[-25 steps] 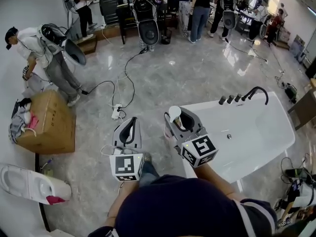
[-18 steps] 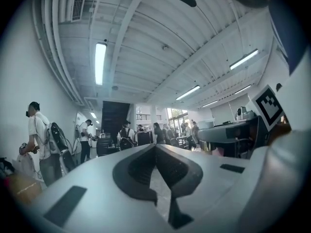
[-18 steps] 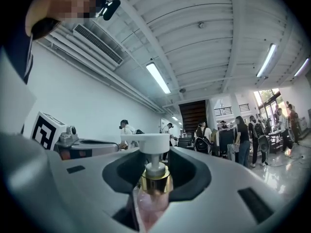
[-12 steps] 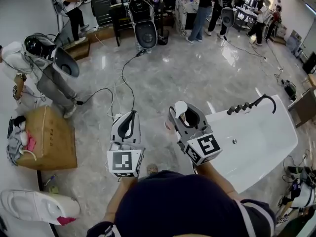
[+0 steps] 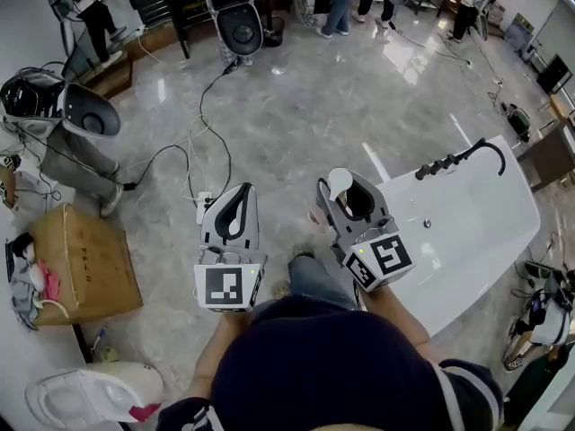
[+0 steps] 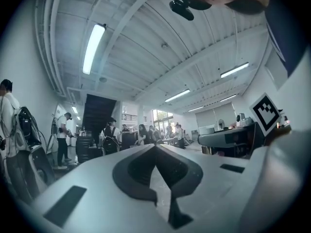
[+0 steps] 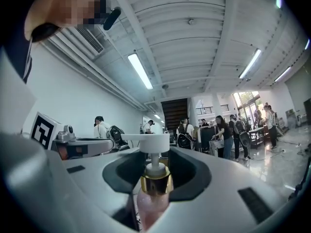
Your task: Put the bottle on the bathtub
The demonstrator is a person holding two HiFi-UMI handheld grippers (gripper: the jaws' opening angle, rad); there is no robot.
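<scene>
The bottle (image 7: 154, 186), pink with a gold collar and a white pump head, was held upright in the right claw (image 5: 346, 196), whose jaws were closed on it. The jaws of the left claw (image 6: 155, 148) were brought together, tips touching, with nothing between them. In the head view both claws were seen side by side and pointing level above the grey marble floor (image 5: 296, 124). The right claw and the bottle were seen at the left end of the white bathtub (image 5: 476, 241), and the bottle was not yet set on it. A black faucet (image 5: 467, 155) was seen on the tub's far rim. A cardboard box (image 5: 85, 263) was seen on the floor, well apart to the left.
</scene>
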